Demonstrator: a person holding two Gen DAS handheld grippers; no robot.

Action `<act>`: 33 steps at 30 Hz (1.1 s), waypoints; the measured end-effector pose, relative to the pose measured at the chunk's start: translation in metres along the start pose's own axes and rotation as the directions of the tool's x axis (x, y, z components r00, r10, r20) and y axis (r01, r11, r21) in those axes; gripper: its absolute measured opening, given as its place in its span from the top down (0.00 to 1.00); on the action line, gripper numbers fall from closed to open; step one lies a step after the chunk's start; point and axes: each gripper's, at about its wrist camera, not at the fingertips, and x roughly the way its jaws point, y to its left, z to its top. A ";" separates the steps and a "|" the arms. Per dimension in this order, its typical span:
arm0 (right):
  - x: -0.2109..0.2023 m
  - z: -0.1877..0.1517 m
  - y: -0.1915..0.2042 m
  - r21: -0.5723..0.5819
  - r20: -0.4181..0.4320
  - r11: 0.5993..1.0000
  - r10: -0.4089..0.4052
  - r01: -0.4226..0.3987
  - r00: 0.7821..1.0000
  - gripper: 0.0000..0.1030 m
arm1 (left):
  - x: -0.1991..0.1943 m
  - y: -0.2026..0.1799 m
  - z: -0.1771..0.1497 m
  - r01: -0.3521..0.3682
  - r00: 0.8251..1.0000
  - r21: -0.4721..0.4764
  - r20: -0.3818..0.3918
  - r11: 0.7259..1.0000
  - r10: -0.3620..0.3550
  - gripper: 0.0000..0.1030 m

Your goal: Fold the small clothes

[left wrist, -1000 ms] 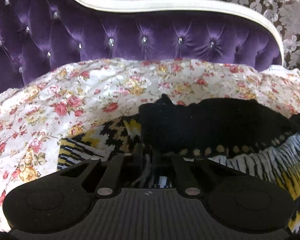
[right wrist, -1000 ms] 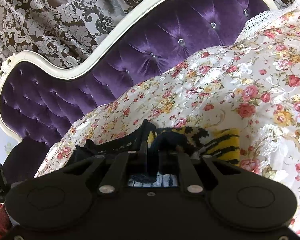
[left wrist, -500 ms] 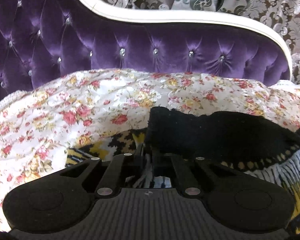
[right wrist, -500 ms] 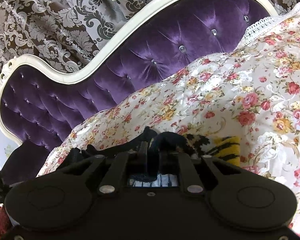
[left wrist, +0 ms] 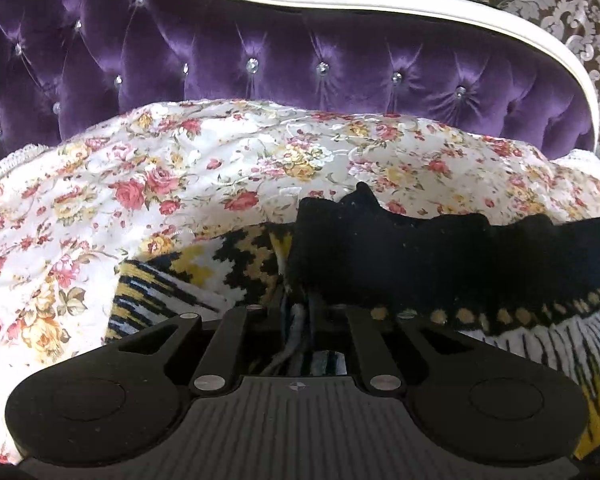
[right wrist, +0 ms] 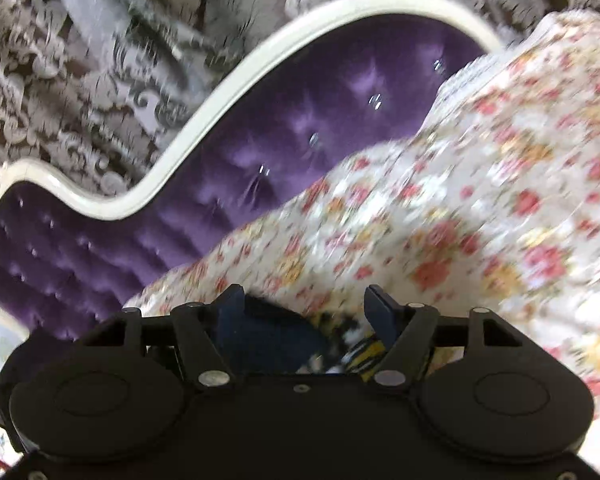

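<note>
Down at the lower edge of the left wrist view, the left gripper [left wrist: 300,312] is nearly closed, its jaws pinching the knitted garment [left wrist: 440,264] at a bunched fold where the black band meets the yellow, white and black pattern; its figure has only just begun to creep wider, yet the cloth is still caught between the pads. The right gripper [right wrist: 308,312] has its jaws standing well apart, having just been opening, and a dark blue-black part of the same garment [right wrist: 268,332] lies between the fingers without either pad pressing on it; the view is blurred, so finer contact cannot be told. Around both tongs the garment lies on a floral bedspread [left wrist: 204,184] of red and yellow roses on white. Beyond the bedspread stands a tufted purple headboard [left wrist: 340,64] with a curved white frame [left wrist: 380,0], and behind that hangs a damask-patterned curtain [right wrist: 100,60].
</note>
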 end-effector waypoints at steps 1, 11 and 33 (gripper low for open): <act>-0.004 0.002 0.003 -0.019 0.002 1.000 0.001 -0.001 1.000 0.31 | 0.000 0.000 0.000 0.002 1.000 0.003 -0.001 1.000 -0.002 0.89; 0.018 -0.026 0.036 -0.379 -0.207 0.920 -0.191 0.102 0.960 0.27 | 0.005 -0.009 0.001 -0.047 0.999 0.061 -0.010 0.997 0.048 0.88; -0.028 -0.028 0.002 0.035 -0.309 0.987 -0.140 0.158 0.941 0.00 | 0.006 -0.009 0.000 -0.046 0.999 0.060 -0.013 0.997 0.047 0.88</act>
